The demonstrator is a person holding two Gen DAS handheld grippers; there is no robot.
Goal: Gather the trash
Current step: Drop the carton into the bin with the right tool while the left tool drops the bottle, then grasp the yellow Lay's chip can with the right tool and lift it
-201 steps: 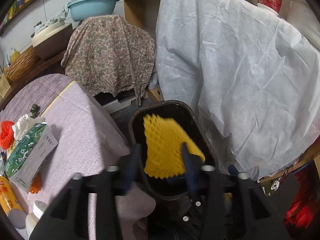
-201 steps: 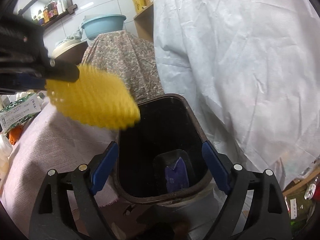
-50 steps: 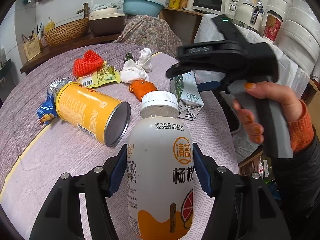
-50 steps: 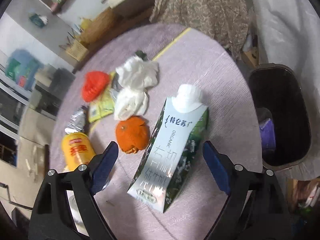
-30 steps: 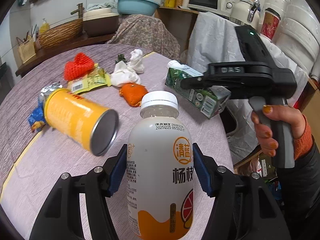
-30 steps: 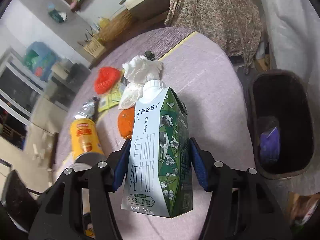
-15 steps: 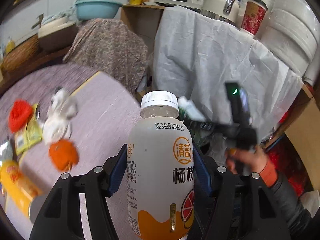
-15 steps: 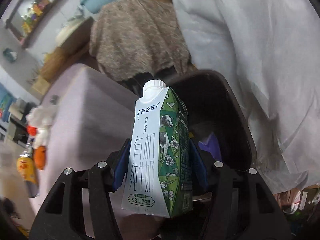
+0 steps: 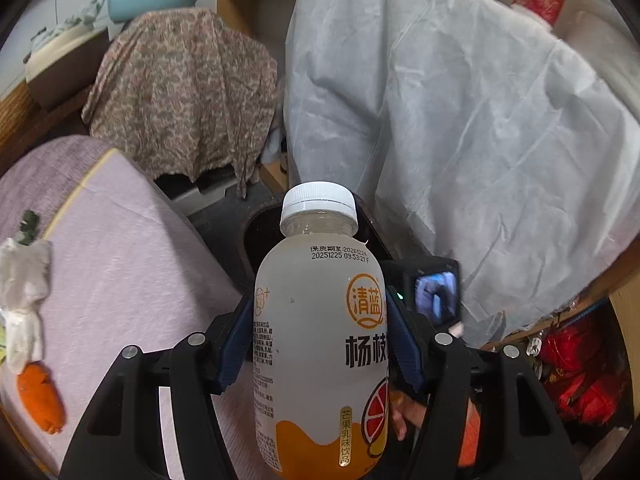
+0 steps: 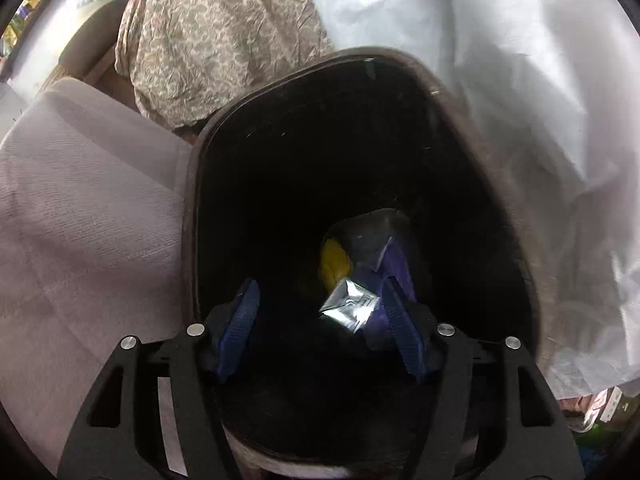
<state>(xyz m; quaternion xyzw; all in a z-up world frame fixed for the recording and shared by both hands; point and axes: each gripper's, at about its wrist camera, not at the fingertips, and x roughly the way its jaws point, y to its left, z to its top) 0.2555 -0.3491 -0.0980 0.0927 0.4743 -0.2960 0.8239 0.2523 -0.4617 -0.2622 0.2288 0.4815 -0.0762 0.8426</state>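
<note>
The left gripper (image 9: 320,344), angled steeply downward, clamps its blue pads (image 9: 236,344) on a white-capped juice bottle (image 9: 320,344) held upright above the dark trash bin (image 9: 256,240). The right gripper (image 10: 320,332) points down into that bin (image 10: 460,92), its jaws just opened and nothing between them. Half a second ago they gripped a green milk carton; now a silvery carton end (image 10: 350,304) lies at the bottom beside yellow netting (image 10: 334,264) and purple scrap (image 10: 396,268). A hand (image 9: 404,412) shows behind the bottle. Left of the bin, a lilac-clothed table (image 9: 132,264) carries crumpled tissue (image 9: 22,288) and orange peel (image 9: 40,398); a white sheet (image 9: 460,120) and patterned cloth (image 9: 180,92) drape the furniture behind.
</note>
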